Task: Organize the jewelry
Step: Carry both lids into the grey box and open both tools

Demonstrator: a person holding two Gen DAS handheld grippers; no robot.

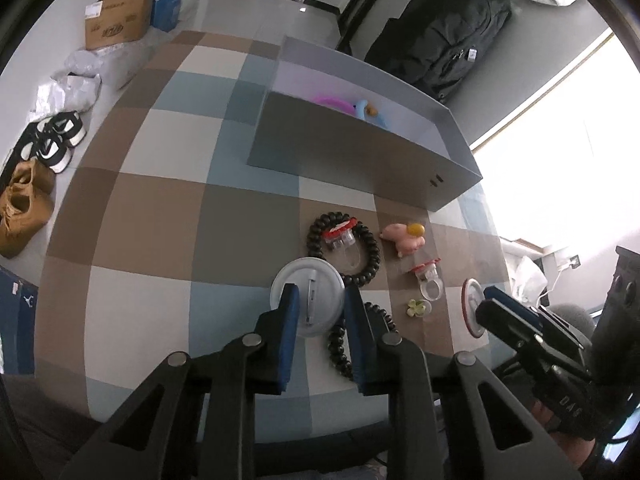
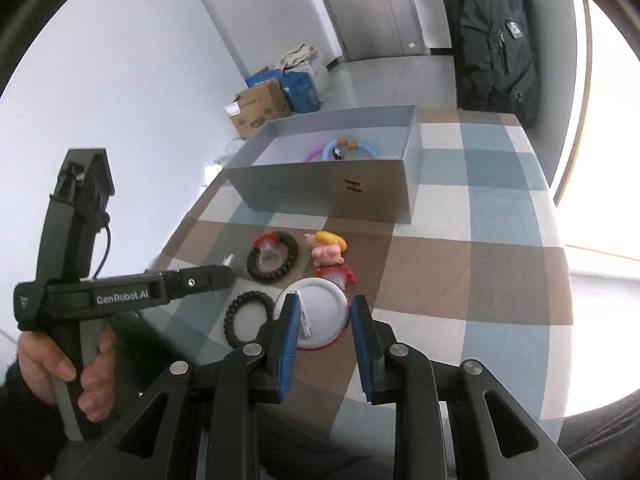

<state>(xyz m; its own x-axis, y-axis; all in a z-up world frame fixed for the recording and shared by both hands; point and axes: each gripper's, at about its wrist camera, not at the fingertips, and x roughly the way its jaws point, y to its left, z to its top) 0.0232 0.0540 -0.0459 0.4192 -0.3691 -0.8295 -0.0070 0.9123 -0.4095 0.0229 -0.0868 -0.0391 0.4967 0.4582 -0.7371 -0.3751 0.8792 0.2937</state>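
My left gripper is open around a round white pin badge lying back-up on the checked table. My right gripper is open around a second white badge with a red rim; that badge shows edge-on in the left wrist view. Two black bead bracelets lie by the left badge, seen also from the right. A pink pig charm, clear rings with red tops and a small flower clip lie between.
A grey open box stands at the back of the table, holding pink and blue bangles. A black backpack stands behind it. Cardboard boxes and shoes are on the floor to the left.
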